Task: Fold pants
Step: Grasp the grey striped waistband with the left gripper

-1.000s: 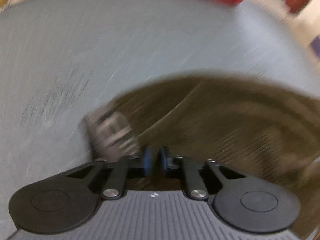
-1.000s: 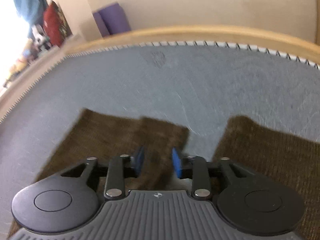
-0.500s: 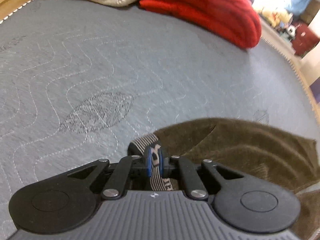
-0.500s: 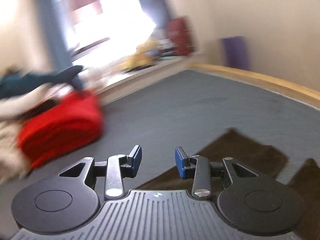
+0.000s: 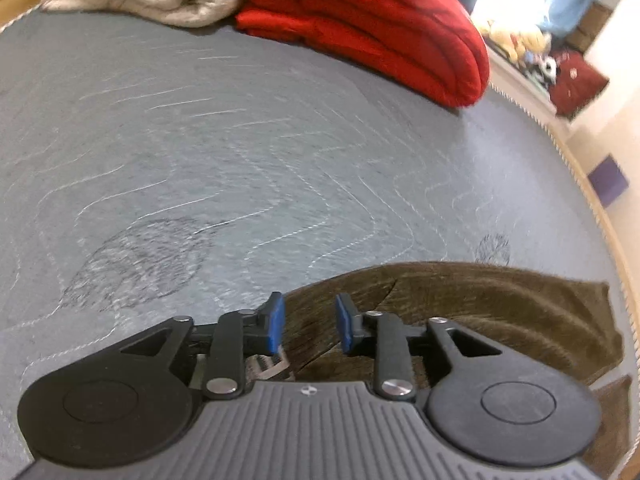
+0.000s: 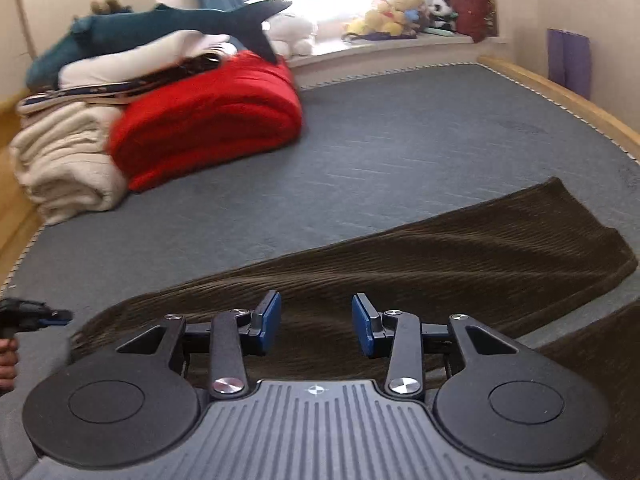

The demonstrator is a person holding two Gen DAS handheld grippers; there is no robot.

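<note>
Grey mattress [image 5: 280, 152], brown pants [image 6: 420, 264] laid flat.
Left gripper [image 5: 308, 326] has released the waistband, fingers now apart; right gripper [image 6: 316, 326] stays spread above the pants.

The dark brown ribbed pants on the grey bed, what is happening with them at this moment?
A person holding a two-finger gripper in each hand is folding the dark brown ribbed pants, which lie spread on the grey quilted mattress. The left gripper is open just above the waistband end, gripping nothing. The right gripper is open too, above one leg. A folded red blanket and a cream blanket lie farther back, apart from the pants.
</note>
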